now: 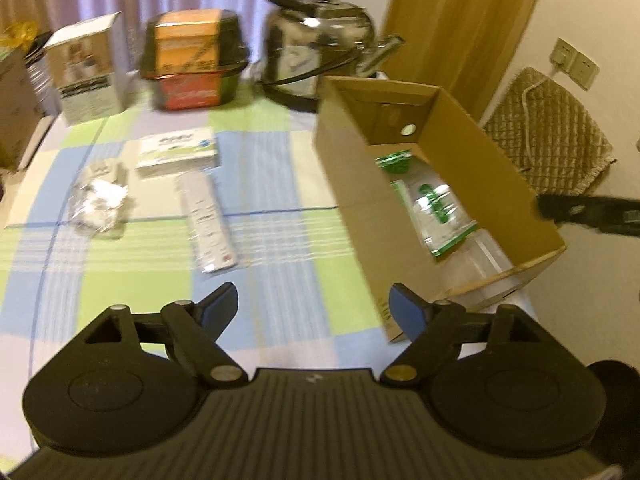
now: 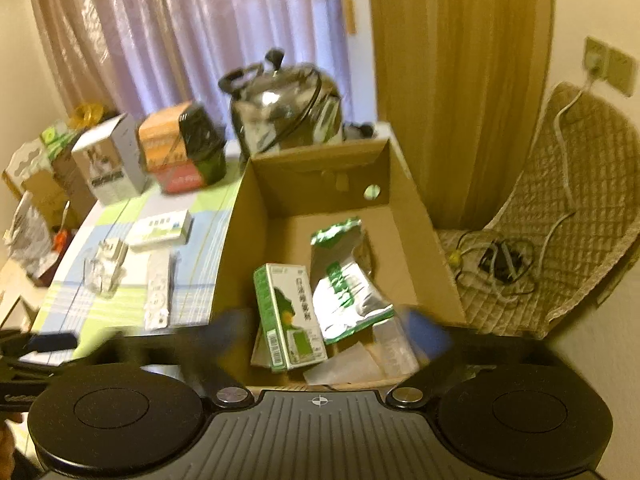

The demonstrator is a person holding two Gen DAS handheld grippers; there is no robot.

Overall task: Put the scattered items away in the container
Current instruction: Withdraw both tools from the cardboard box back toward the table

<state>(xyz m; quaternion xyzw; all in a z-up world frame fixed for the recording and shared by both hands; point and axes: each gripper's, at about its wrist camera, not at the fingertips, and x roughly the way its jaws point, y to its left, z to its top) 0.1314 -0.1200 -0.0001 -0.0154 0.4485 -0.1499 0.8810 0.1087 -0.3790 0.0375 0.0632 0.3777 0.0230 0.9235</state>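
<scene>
Clutter remains left on the surface [image 1: 280, 216]: crinkled packet [image 1: 100, 200], white box [image 1: 179, 152], long white pack [image 1: 208, 222]. Left gripper [image 1: 314, 306] gapes empty; right gripper [image 2: 326, 330] likewise, over the cardboard box [image 1: 344, 168]. Slippery wrap could escape the jaws.

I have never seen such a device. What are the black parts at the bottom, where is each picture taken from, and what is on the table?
Each picture comes from a camera on a handheld tool with two-finger tongs. The left tongs and right tongs are both open and hold nothing. On the checked tablecloth stands a cardboard box, already holding a green carton and a silver pouch. Still outside lie a flat white box, a long white packet and a clear wrapped bundle.
</scene>
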